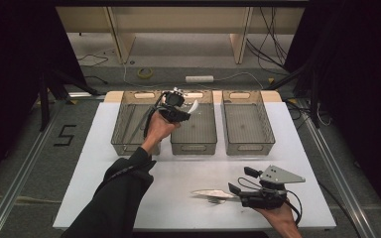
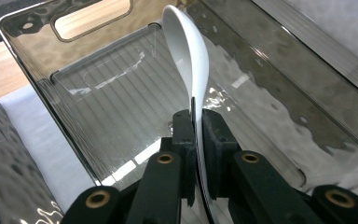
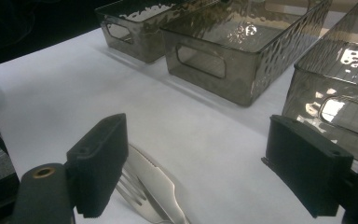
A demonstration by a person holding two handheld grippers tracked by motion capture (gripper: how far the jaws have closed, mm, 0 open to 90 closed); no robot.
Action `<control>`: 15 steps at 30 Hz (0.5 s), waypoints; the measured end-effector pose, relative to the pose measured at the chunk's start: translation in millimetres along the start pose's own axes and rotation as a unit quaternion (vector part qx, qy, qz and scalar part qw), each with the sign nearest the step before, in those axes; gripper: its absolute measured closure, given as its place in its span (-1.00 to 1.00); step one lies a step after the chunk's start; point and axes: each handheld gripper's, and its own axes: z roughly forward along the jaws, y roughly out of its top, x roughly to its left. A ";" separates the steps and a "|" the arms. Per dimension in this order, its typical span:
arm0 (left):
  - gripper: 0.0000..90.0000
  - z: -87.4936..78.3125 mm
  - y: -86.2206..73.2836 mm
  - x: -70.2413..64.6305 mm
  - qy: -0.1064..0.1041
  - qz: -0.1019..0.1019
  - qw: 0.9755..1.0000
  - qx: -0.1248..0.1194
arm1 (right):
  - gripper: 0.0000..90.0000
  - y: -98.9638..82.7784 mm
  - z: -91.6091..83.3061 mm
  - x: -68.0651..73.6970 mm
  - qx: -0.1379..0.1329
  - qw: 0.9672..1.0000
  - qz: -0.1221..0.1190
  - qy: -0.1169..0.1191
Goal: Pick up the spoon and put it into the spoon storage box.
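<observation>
1. My left gripper (image 1: 178, 110) is clamped on a white spoon (image 2: 189, 56), holding it over the middle bin (image 1: 193, 144) at 12 o'clock.
2. My right gripper (image 1: 238, 190) stands released at 5 o'clock, with a knife (image 3: 156, 182) and fork (image 3: 133, 191) on the desk (image 1: 178, 198) just beside it.

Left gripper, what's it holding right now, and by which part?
The left gripper is shut on a white spoon, gripping its handle edge-on, with the bowl sticking up over the middle basket. The open right gripper holds nothing.
</observation>
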 end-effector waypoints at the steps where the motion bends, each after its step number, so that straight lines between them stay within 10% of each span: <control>1: 0.86 1.8 0.4 0.2 0.002 -0.001 1.000 0.001 | -0.51 0.0 0.0 0.0 0.000 1.000 0.000 0.000; 15: 0.69 18.1 4.1 4.3 0.011 -0.028 1.000 -0.005 | -0.51 0.0 -0.6 -0.2 0.000 1.000 0.001 0.001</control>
